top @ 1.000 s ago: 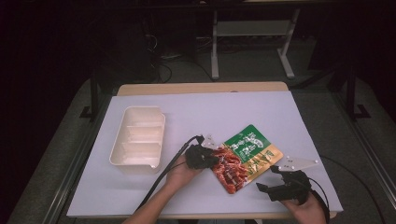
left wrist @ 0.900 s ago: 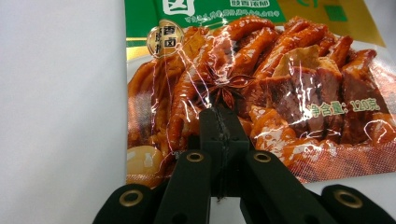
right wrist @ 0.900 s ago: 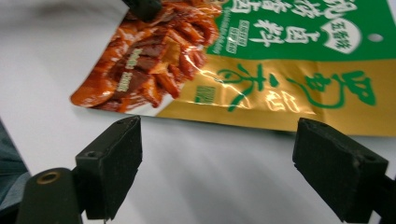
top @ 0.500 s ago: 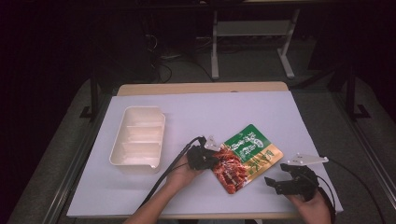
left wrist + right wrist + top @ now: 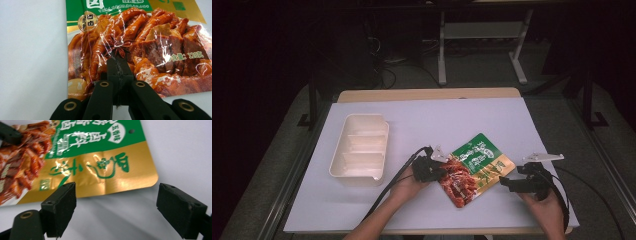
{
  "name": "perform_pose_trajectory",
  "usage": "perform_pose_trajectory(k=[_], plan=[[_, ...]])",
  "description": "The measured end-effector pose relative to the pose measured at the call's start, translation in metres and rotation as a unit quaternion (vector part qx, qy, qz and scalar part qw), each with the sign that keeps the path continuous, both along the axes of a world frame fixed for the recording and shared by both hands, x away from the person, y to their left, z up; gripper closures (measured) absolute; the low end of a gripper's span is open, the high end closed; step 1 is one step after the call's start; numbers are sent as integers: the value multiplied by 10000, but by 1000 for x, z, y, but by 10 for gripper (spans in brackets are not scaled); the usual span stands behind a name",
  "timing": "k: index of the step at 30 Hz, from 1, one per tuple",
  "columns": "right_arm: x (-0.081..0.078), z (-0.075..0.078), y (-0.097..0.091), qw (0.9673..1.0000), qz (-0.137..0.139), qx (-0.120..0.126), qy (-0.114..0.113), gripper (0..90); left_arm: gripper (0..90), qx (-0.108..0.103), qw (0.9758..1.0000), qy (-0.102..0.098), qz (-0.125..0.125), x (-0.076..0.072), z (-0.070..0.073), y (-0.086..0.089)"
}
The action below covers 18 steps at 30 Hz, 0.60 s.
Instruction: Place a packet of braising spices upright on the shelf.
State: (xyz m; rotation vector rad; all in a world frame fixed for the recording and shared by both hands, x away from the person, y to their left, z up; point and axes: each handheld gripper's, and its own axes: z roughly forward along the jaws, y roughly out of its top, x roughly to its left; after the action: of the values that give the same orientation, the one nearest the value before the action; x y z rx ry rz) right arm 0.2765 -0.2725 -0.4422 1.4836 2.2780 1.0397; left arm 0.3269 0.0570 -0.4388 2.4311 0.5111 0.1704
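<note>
A glossy food pouch (image 5: 476, 162), green and gold with red-brown braised meat printed on it, lies flat on the white table cover near the front. My left gripper (image 5: 438, 172) is shut, its joined tip resting on top of the pouch's meat picture (image 5: 150, 37). In the left gripper view the two jaws (image 5: 117, 57) meet with no gap. My right gripper (image 5: 504, 183) stands open just off the pouch's gold corner (image 5: 105, 170). Its jaws (image 5: 116, 195) are wide apart over bare cover, with nothing between them.
A cream tray (image 5: 333, 165) with three compartments sits on the left of the white cover (image 5: 437, 120). Black cables trail from both grippers toward the front edge. Beyond the table's far edge the floor is dark, with a white frame and cables.
My right gripper has shifted a little to the right and farther from the front edge, beside the pouch's gold corner. The left gripper and the pouch have kept still.
</note>
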Motion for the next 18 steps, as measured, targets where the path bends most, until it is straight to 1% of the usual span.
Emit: perform_pose_trajectory(k=[1,3,8,9,11,14,15,16,17,18], plan=[[4,-1,-2,10000,26,-12,-2,160,900,3,10000,-4,2,0,0,0],[6,0,-2,10000,-7,-3,17,161,900,7,10000,-38,5,-1,0,0],[9,0,-6,9999,-68,128,64,185,900,31,10000,-71,-16,-1,0,-1],[10,0,-5,9999,-2,156,22,197,900,28,10000,-67,-13,-1,0,-1],[10,-1,-3,9998,83,182,52,197,900,28,10000,-62,-10,-1,0,-1],[11,-3,-1,9997,104,208,80,184,900,38,10000,-65,-7,-1,0,-1],[10,-3,-1,9996,110,235,56,196,900,36,10000,-61,5,-1,0,-1],[9,-1,-2,9993,162,315,90,237,900,64,9999,-77,-11,-1,0,-2],[8,0,-2,9988,229,437,63,268,900,56,10000,-83,-3,-2,0,-2],[7,1,-2,9986,246,460,40,275,900,61,9999,-83,0,-2,0,-2]])
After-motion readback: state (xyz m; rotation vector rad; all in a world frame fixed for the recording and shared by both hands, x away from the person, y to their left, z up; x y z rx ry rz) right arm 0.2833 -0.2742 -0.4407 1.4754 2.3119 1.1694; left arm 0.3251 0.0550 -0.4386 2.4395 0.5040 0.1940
